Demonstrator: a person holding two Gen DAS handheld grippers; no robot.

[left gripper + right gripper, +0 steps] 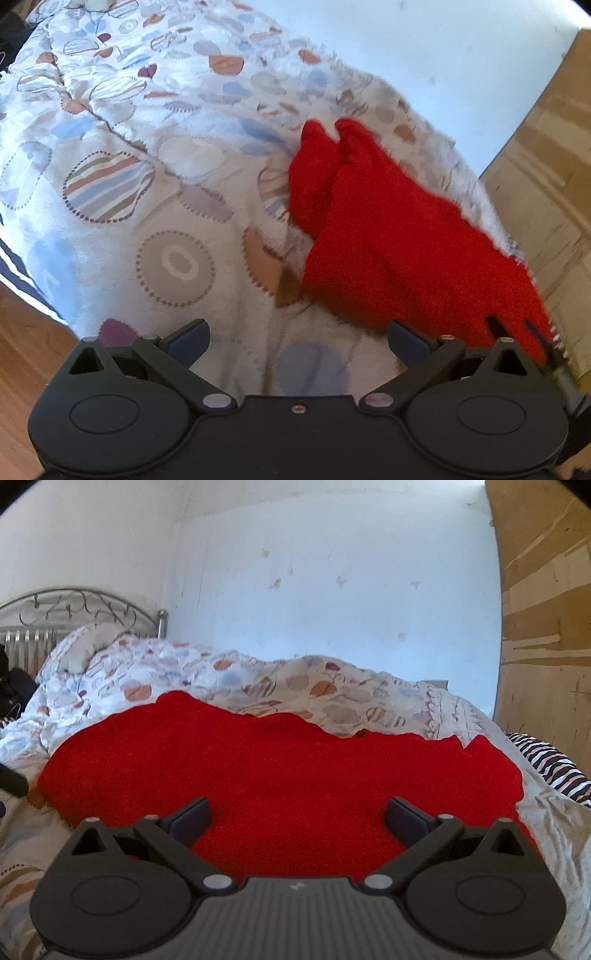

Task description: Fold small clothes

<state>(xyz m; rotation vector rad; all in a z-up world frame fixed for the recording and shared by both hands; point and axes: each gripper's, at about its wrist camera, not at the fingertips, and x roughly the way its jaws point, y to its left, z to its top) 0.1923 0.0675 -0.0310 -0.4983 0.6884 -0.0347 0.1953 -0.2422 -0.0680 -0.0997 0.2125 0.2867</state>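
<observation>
Two grippers, both spread wide and holding nothing. Red garment (388, 236) (looks like small trousers or leggings, two legs side by side) lies flat on the patterned duvet (155, 192), close to the bed edge nearest the wooden wardrobe (546, 192).

Risks, my read:
- Garment sits right at the duvet edge; a drag toward the wardrobe side could pull it off the bed.
- Duvet is soft and rumpled, so a low pinch could grab bedding with the fabric.
- Right gripper (297, 812) hovers directly over the garment (277, 768); left gripper (297, 332) sits beside the garment over bare duvet, so uneven grips could skew the fold.

Around the garment: striped fabric (554, 768) beyond its far corner, metal headboard (74, 609) well apart. Nothing lies on top of the garment.
</observation>
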